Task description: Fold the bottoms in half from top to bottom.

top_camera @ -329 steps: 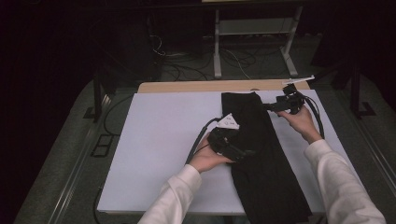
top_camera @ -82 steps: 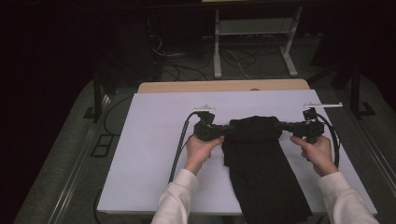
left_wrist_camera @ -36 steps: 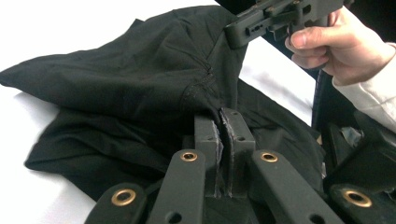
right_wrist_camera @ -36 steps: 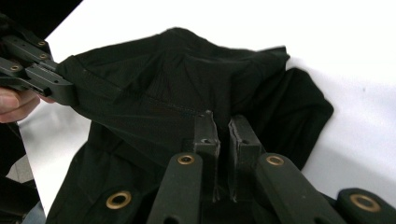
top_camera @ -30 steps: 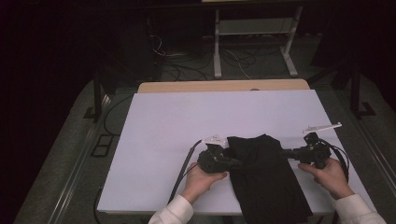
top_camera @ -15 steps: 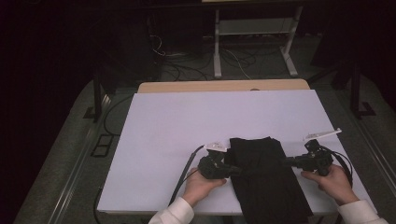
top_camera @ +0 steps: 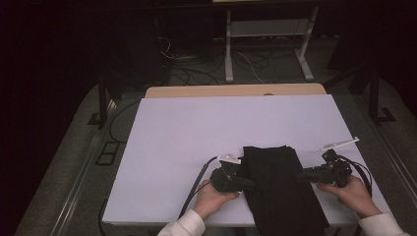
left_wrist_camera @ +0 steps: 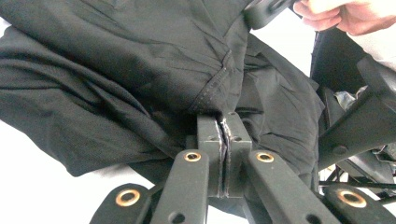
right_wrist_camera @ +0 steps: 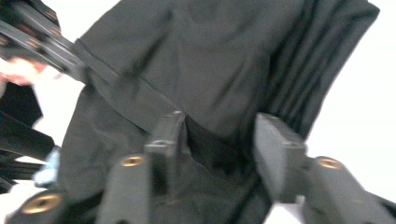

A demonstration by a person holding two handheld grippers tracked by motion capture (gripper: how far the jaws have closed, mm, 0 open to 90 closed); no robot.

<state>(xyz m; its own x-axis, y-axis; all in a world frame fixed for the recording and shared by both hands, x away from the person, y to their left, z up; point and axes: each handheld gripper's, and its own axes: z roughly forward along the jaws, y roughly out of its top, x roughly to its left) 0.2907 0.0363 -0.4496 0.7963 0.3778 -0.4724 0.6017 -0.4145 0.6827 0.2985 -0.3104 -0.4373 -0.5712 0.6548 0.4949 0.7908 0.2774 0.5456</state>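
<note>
A black garment (top_camera: 280, 189), folded into a long strip, is laid on the near right part of the white surface (top_camera: 206, 132), its near end reaching the front edge. The left tool (top_camera: 248, 183) is held at the garment's left edge and the right tool (top_camera: 302, 175) at its right edge, roughly level with each other across the cloth.

In the left gripper view the left tool (left_wrist_camera: 223, 140) is seen clamped tight on a stitched hem of the garment (left_wrist_camera: 140, 70), the cloth bunching up from between the pressed jaws. In the right gripper view the right tool (right_wrist_camera: 219, 135) has just been opening: its jaws stand apart with the garment's (right_wrist_camera: 210, 60) edge lying between them, not pressed.

From the high view a tan board (top_camera: 236, 90) is seen along the far edge of the surface, and beyond it a metal stand (top_camera: 268, 37) and loose cables (top_camera: 196, 73) on the dark floor. A cable (top_camera: 196, 184) trails from the left tool over the front edge. Nothing else lies on the surface near the cloth. The stitching and folds are made out from the gripper views; the garment's whole outline is given from above.
</note>
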